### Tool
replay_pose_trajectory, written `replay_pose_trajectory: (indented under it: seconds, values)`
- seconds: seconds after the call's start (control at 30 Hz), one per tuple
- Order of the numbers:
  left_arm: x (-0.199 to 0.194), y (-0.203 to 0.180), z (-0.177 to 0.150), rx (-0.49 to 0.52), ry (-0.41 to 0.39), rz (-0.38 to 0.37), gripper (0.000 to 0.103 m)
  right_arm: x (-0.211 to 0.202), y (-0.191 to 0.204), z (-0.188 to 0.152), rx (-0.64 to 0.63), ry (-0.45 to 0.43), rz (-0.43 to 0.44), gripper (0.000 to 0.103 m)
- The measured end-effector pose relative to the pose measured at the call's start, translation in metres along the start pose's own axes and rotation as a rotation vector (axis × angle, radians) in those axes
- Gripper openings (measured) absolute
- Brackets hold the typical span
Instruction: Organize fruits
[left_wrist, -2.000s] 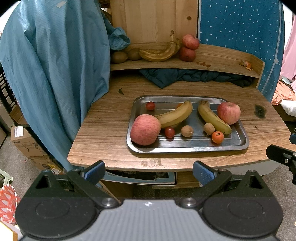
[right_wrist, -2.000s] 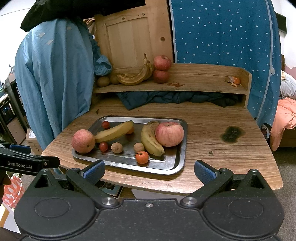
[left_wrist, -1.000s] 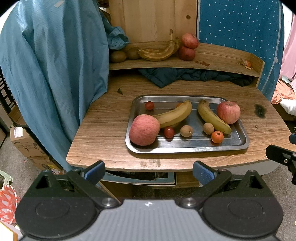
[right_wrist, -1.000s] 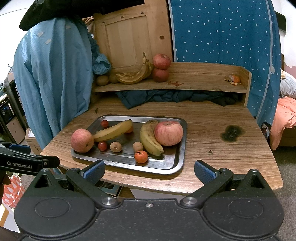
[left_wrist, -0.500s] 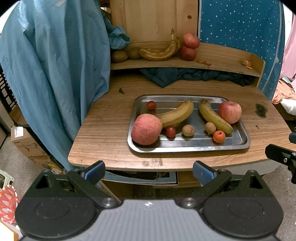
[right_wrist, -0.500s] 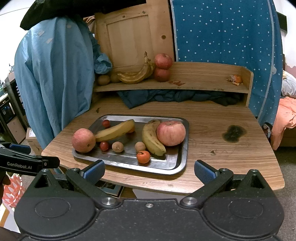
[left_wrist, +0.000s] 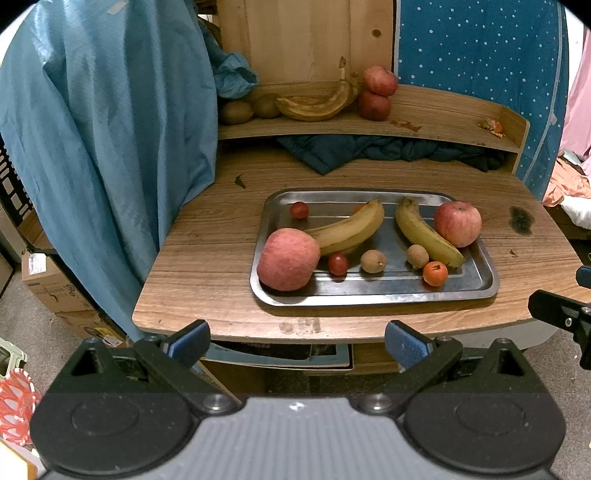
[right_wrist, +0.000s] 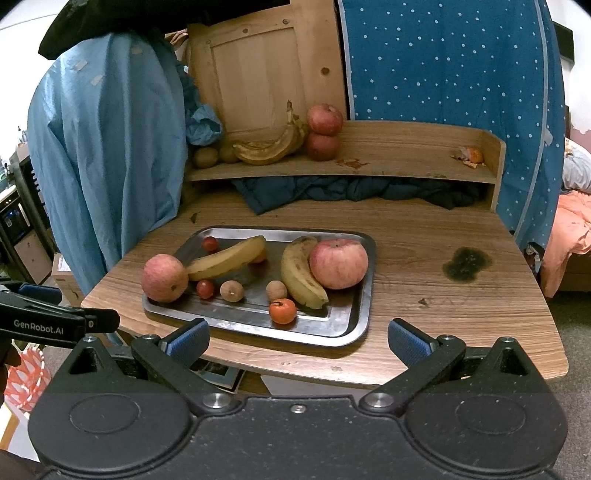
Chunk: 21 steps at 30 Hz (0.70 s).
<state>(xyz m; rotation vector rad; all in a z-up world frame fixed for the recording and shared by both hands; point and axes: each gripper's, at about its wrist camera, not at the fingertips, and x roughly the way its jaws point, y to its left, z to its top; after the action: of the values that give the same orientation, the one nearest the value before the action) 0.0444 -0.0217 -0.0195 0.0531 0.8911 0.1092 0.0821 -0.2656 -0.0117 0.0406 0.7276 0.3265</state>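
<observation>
Fingers (left_wrist: 188, 341) of the left gripper (left_wrist: 297, 341) stand wide apart at the bottom of the left wrist view with nothing between them, short of the near edge of the wooden table (left_wrist: 207, 254); the right gripper (right_wrist: 297, 339) is spread just as wide and empty at the bottom of its own view. Centre frame, a metal tray (left_wrist: 476, 291) lies on the table and holds the loose fruit. At its lower left corner sits a large apple (left_wrist: 288, 258), touching the left banana (left_wrist: 347, 229), which runs diagonally up toward the tray's middle. A second banana (left_wrist: 424, 232) slants down to the right, with the other apple (left_wrist: 458, 223) just beside it at the tray's right side. Along the front lie a red cherry tomato (left_wrist: 337, 263), a brown longan (left_wrist: 373, 261), a second longan (left_wrist: 417, 256) and a small orange fruit (left_wrist: 435, 273); another cherry tomato (left_wrist: 299, 209) sits alone near the tray's upper left. In the upper centre, a raised shelf (left_wrist: 436, 118) carries two stacked apples (left_wrist: 376, 92), a browned banana bunch (left_wrist: 317, 103) and two kiwis (left_wrist: 236, 111). Blue cloth (left_wrist: 103, 129) hangs down the left of the frame, and a dark stain (right_wrist: 466, 262) marks the table to the right of the tray.
</observation>
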Motion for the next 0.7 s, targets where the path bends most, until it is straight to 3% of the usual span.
replay_pose_trajectory:
  seconds: [0.7]
  values:
    - [0.0089, -0.0075, 0.0039, 0.007, 0.039, 0.016, 0.103, 0.0091, -0.0051, 0.0019, 0.004, 0.021, 0.009, 0.102]
